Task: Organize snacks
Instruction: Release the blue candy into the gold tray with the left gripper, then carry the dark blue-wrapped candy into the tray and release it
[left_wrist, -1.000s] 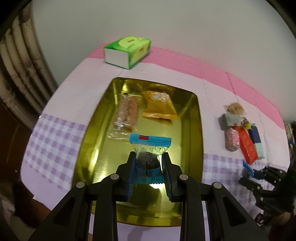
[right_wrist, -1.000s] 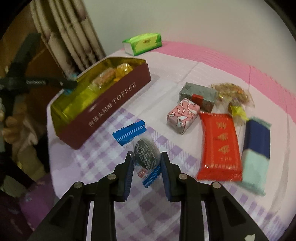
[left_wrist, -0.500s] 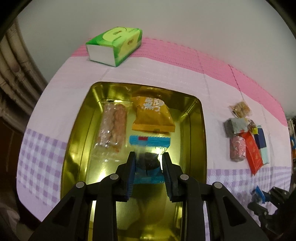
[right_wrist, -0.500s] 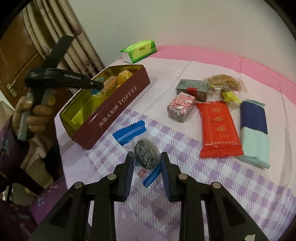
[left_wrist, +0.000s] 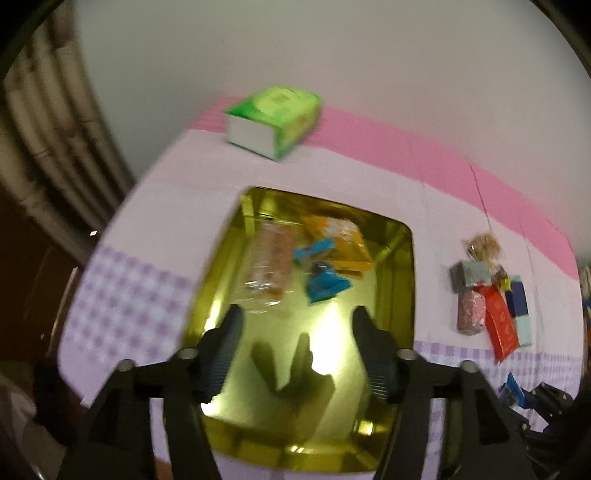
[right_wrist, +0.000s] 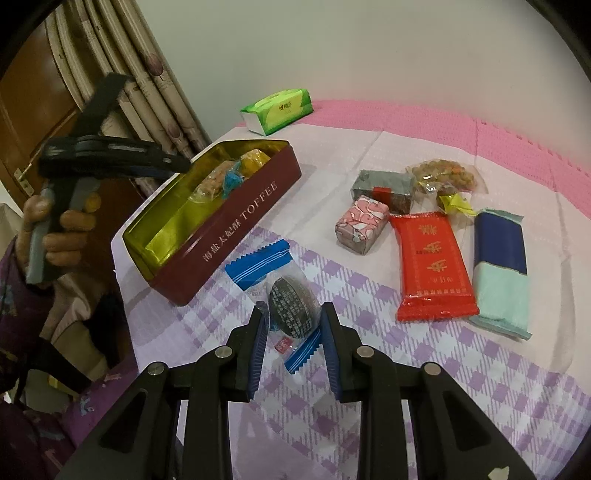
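My left gripper (left_wrist: 295, 328) is open and empty above the gold inside of the toffee tin (left_wrist: 400, 295). A blue-ended wrapped snack (left_wrist: 323, 275) lies loose in the tin beside a clear biscuit pack (left_wrist: 271, 258) and an orange packet (left_wrist: 341, 238). My right gripper (right_wrist: 293, 325) is shut on a dark round cake in a clear, blue-ended wrapper (right_wrist: 291, 308), held over the purple checked cloth. The tin (right_wrist: 229, 236) lies to its left in the right wrist view, with the left gripper (right_wrist: 173, 164) over its far end.
A green tissue pack (right_wrist: 279, 109) stands at the back. To the right lie a pink patterned block (right_wrist: 362, 225), a grey packet (right_wrist: 384, 188), a nut bag (right_wrist: 445, 177), a red packet (right_wrist: 432, 266) and a blue and mint packet (right_wrist: 500, 269).
My left gripper has opened and let go of the blue-ended snack, which now lies in the tin, and it has drawn back. My right gripper still holds its cake.
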